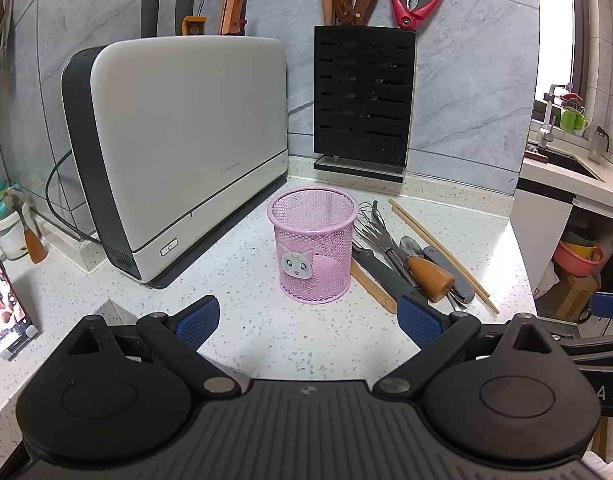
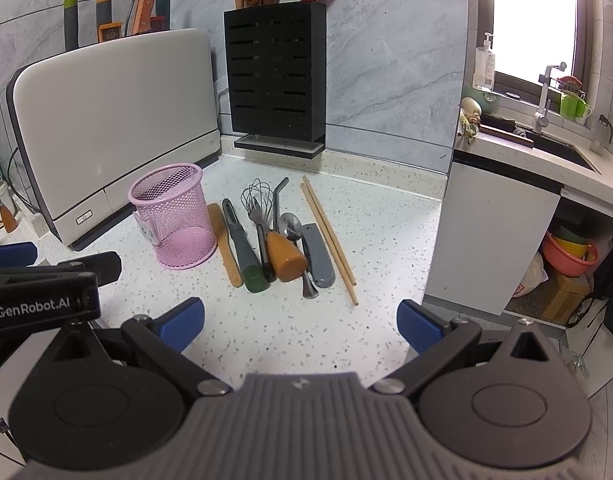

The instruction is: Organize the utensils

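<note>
Pink mesh cup (image 1: 312, 244) is standing empty ahead of our left gripper (image 1: 308, 320) while utensils (image 2: 282, 240) are lying ahead of our right gripper (image 2: 300, 322), both spread wide, holding nothing, readying to load it.

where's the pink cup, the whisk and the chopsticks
pink cup (image 2: 174, 216), right wrist view, mesh side wall
whisk (image 2: 257, 197), right wrist view, wire loops
chopsticks (image 2: 329, 240), right wrist view, mid shafts

One pink mesh cup (image 2: 174, 216), two chopsticks (image 2: 329, 240), one whisk (image 2: 257, 197), one spoon (image 2: 291, 226), one fork (image 2: 258, 216)
</note>
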`<state>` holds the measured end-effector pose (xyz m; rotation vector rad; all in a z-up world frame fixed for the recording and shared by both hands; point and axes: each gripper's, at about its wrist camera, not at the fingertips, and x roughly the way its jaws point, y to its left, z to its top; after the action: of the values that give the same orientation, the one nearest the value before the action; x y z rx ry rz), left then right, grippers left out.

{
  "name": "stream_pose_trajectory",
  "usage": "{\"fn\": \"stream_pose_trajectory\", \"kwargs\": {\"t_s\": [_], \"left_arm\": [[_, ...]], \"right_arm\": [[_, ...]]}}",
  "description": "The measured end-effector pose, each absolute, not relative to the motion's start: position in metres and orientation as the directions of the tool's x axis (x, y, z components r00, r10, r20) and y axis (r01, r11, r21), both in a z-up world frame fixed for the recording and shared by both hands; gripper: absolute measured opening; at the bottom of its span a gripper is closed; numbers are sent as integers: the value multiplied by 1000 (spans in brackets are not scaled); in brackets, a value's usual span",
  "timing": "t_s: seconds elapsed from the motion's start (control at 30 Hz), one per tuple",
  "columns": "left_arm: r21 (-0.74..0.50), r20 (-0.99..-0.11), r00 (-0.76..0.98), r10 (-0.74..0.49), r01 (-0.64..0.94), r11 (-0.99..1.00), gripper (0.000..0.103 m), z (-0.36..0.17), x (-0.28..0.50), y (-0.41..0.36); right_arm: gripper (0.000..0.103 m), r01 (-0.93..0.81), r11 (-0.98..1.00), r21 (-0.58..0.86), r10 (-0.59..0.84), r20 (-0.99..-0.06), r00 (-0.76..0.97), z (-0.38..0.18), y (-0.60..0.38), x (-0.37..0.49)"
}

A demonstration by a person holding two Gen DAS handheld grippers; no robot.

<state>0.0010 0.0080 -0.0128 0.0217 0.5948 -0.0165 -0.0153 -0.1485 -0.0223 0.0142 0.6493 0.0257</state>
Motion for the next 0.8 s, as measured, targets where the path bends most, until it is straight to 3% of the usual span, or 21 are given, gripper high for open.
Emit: {"fn": "stream_pose_trajectory", "kwargs": {"t_s": [0.37,0.57,0.8], "left_arm": [[-19,-574,817,-46,43,999,103,-17,21,15],[-81,-537,837,-104,72,994,103,-21,37,26],[-27,-476,870,-132,135,990,103,-30,64,24]], "right_arm": [[100,-27,999,22,35,-620,784,-29,-149,3],[100,-52,998,32,61,-582,811,-31,-150,16],[100,-82,996,29,84,-574,814,-34,-150,41]]}}
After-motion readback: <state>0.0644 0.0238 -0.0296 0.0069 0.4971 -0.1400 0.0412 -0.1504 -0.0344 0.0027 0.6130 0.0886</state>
